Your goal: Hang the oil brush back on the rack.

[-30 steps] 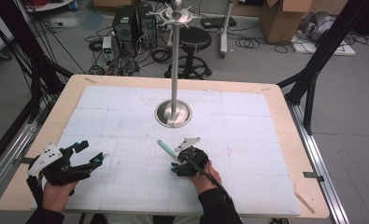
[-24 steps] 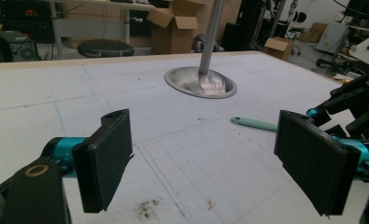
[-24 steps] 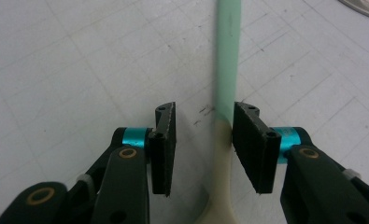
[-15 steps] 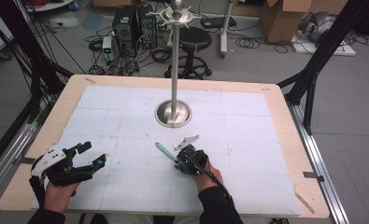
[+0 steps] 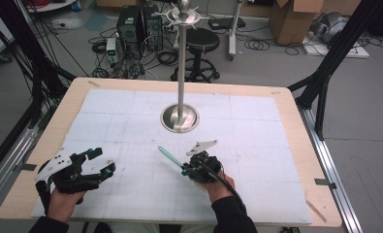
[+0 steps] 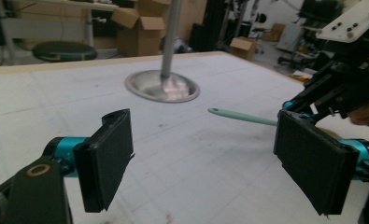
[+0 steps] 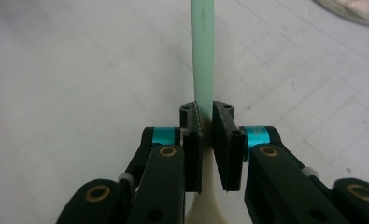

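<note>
The right gripper (image 5: 195, 168) is clamped tight on a slim mint-green plastic utensil handle (image 7: 203, 51), gripped low near its cream-coloured wider end, so the stem projects forward over the white gridded table (image 5: 257, 145), apparently for controlled carrying. The left gripper (image 6: 205, 158) stands wide apart and empty, seemingly in reserve. A polished steel pole stand (image 5: 180, 118) occupies table centre, well apart.

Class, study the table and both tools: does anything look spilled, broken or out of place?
Nothing stands out. The right tool is shut on a mint-green utensil, the left tool is open and holds nothing, and the metal stand is upright on the white mat.
</note>
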Action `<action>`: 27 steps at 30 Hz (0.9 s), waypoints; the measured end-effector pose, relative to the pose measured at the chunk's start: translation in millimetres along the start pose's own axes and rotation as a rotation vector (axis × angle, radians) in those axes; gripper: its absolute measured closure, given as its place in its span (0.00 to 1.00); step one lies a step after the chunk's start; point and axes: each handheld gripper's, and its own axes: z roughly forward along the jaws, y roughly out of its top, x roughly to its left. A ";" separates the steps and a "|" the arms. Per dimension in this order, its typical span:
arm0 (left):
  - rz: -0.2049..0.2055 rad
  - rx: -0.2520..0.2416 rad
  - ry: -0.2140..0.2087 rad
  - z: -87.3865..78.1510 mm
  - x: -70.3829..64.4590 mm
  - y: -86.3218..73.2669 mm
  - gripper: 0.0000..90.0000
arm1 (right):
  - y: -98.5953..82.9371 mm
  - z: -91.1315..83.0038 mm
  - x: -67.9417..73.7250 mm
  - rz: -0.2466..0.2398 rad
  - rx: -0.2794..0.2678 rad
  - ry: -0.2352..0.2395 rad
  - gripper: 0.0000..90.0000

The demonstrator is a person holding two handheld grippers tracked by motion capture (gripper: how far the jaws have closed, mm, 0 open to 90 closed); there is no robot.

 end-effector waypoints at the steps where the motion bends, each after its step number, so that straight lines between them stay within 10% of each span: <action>1: -0.004 -0.009 -0.022 0.8 -1.8 1.7 0.23 | -0.7 -4.4 0.5 0.003 -0.027 0.025 0.92; 13: -0.023 -0.042 -0.315 22.6 -33.1 15.2 0.23 | -15.5 -49.5 10.1 -0.056 -0.358 0.326 0.92; 27: -0.017 -0.046 -0.514 43.9 -62.7 30.1 0.27 | -17.9 -49.5 28.8 -0.107 -0.451 0.494 0.91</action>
